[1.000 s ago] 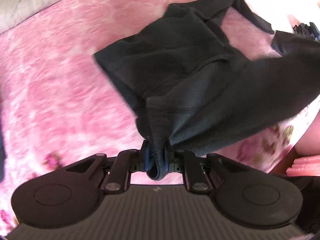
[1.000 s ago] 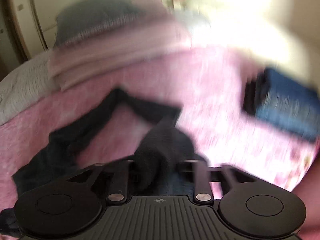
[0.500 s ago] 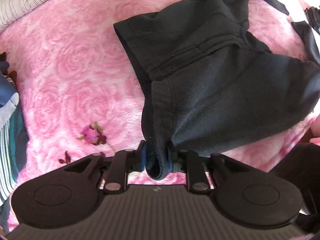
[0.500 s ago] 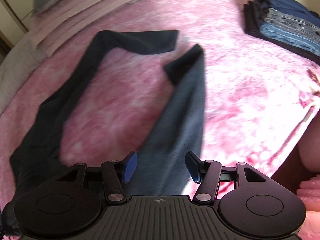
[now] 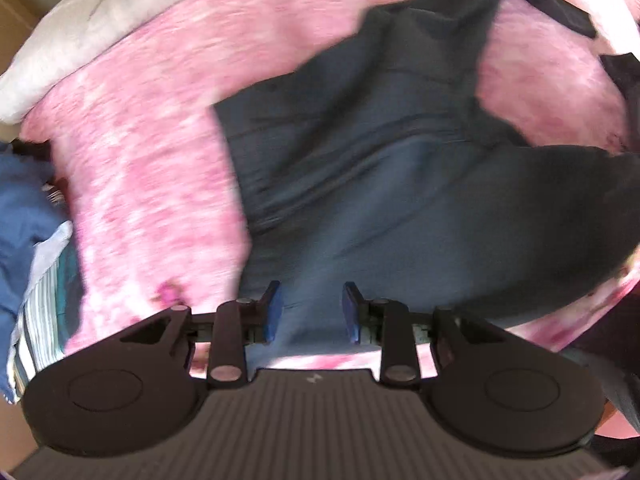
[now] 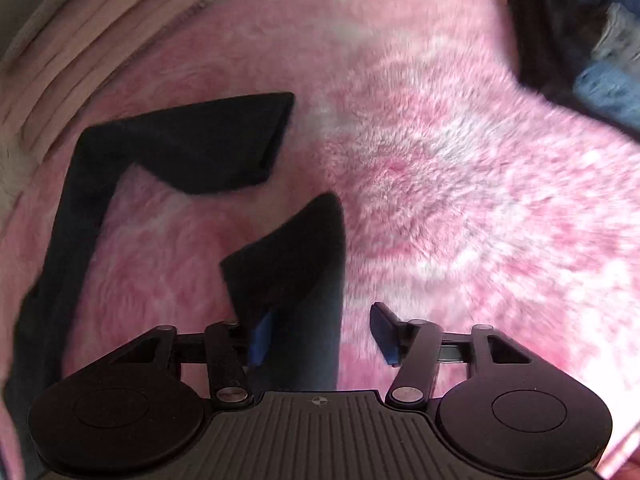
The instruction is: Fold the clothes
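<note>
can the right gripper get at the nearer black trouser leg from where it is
Probably yes: the nearer leg lies flat on the pink blanket, running up between the open jaws of the right gripper, close to one pad, with nothing lying over it.

Both fisheye views are smeared by motion blur, most strongly across the pink fleece blanket [image 5: 152,168] and the folded jeans [image 6: 600,80]. Daylight is cast from the upper right, where the blanket is nearly washed out. Edges are bent and darkened.
</note>
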`<action>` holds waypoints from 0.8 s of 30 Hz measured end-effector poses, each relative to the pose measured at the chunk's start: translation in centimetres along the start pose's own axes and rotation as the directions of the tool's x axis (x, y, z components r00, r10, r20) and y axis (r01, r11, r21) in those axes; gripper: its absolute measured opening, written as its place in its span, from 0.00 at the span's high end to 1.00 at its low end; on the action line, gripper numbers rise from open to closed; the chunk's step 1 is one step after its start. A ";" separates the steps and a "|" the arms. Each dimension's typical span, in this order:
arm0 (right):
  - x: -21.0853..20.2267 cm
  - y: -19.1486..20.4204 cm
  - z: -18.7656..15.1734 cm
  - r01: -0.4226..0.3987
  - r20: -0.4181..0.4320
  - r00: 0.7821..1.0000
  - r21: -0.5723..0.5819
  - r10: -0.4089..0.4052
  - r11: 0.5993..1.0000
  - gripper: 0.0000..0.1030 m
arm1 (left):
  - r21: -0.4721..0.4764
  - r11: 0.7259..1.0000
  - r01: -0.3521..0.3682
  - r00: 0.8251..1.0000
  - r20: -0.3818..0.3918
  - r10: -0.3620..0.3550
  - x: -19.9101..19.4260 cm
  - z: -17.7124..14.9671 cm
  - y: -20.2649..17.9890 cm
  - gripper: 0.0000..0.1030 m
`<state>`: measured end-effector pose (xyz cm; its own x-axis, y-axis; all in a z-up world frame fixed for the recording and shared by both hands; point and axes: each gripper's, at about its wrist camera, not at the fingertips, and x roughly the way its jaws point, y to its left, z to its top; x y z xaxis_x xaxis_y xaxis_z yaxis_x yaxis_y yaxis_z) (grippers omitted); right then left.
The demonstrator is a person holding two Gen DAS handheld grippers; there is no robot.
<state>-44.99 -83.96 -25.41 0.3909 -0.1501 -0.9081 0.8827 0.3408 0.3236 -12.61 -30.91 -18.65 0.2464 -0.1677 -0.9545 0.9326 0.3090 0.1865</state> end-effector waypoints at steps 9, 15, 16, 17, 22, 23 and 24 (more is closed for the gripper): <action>-14.1 -11.4 -0.9 0.166 0.254 0.948 0.118 -0.192 0.979 0.95 | 0.196 0.963 0.186 0.981 0.010 -0.192 2.1 7.4 -13.5 0.68; -15.1 -17.2 -5.4 0.321 0.145 0.921 0.243 -0.361 0.915 0.57 | 0.421 0.883 0.210 0.971 0.019 -0.240 3.3 8.6 -17.9 0.63; -15.2 -17.8 -6.0 0.345 0.131 0.913 0.260 -0.387 0.902 0.56 | 0.462 0.862 0.210 0.969 0.017 -0.245 3.6 8.5 -18.5 0.63; -15.1 -17.3 -6.1 0.338 0.136 0.917 0.234 -0.375 0.912 0.56 | 0.500 0.842 0.204 0.971 0.009 -0.241 3.9 8.2 -18.9 0.63; -12.6 -12.4 -5.5 0.193 0.132 0.972 0.041 -0.197 0.980 0.55 | 0.581 0.781 0.228 0.968 -0.048 -0.246 4.6 6.5 -19.5 0.63; -11.6 -11.1 -5.0 0.145 0.116 0.983 -0.001 -0.143 0.989 0.55 | 0.576 0.784 0.230 0.967 -0.044 -0.252 4.3 6.4 -19.2 0.63; -10.5 -9.7 -4.3 0.093 0.096 0.991 -0.044 -0.088 0.995 0.55 | 0.566 0.792 0.228 0.967 -0.035 -0.254 4.1 6.4 -18.8 0.63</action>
<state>-58.77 -81.67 -20.17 0.3348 -0.2683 -0.9033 0.9027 0.3662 0.2258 -27.46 -43.42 -24.52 -0.0075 -0.2081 -0.9781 0.9444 -0.3230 0.0615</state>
